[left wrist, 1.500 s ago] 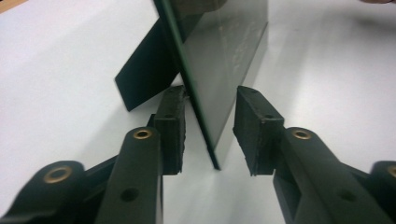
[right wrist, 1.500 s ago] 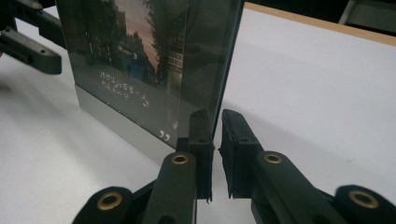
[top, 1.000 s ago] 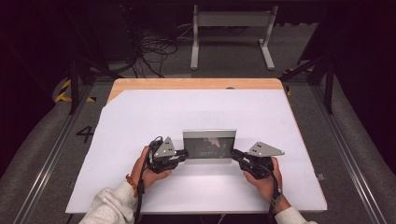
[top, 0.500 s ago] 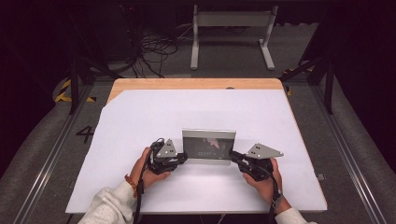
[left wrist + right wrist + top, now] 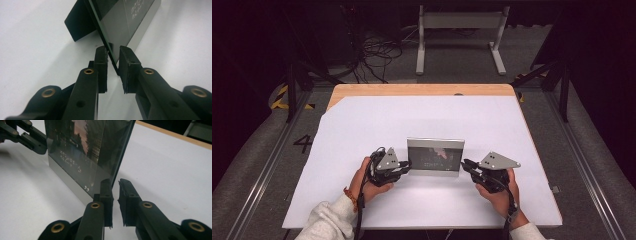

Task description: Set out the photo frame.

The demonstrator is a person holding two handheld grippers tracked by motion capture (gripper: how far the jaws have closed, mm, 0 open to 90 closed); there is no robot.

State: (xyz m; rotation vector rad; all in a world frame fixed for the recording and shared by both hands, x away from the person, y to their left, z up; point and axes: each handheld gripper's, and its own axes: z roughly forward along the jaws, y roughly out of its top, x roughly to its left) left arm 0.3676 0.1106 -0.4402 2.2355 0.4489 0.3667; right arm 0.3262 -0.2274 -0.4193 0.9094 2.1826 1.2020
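A glass picture frame (image 5: 435,155) with a dark photo and a grey lower strip stands upright near the front of the white table (image 5: 412,115). My left gripper (image 5: 408,165) is at its lower left corner and my right gripper (image 5: 464,164) at its lower right corner. In the left gripper view, the left gripper (image 5: 113,53) is shut on the thin edge of the frame (image 5: 120,25), whose black back stand (image 5: 77,22) rests on the table. In the right gripper view, the right gripper (image 5: 115,183) is shut on the opposite corner of the frame (image 5: 82,152), with the left gripper (image 5: 41,146) beyond.
The table's bare wooden edge (image 5: 422,89) runs along the far side. Beyond it on the floor stand a white metal support (image 5: 459,30) and a tangle of cables (image 5: 377,50). White table surface stretches on all sides of the frame.
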